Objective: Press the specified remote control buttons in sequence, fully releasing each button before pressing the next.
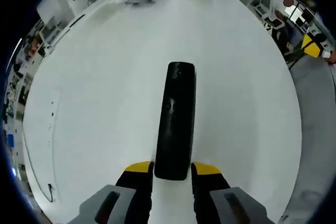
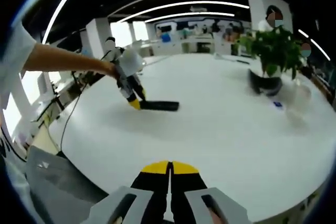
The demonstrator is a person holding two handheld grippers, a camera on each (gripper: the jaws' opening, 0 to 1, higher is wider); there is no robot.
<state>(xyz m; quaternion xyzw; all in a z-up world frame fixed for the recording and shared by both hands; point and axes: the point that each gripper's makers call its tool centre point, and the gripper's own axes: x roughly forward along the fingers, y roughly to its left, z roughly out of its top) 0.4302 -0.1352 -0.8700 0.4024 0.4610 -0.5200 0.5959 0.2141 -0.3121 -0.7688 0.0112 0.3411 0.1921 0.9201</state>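
The remote control (image 1: pixel 176 121) lies flat on the white table (image 1: pixel 94 87), its near end set between the jaws of our left gripper (image 1: pixel 172 170), which pinch it at both long sides. From the right gripper view we see the same remote (image 2: pixel 159 105) far off to the left, held at one end by that left gripper (image 2: pixel 135 102). We judge it a light, stiff plastic bar, long and narrow with rounded ends; its glossy black face reflects the ceiling light, so it is likely slippery, and the buttons are too faint to make out. A hold across the narrow sides at the near end seems best, leaving the top face free for pressing. Our right gripper (image 2: pixel 169 167) hovers well apart from the remote, its yellow-tipped jaws pressed together and holding nothing. The table is smooth, matt and round-edged. At its far side stand a leafy potted plant (image 2: pixel 271 51) in a dark pot and a clear plastic cup (image 2: pixel 296 100) near it.
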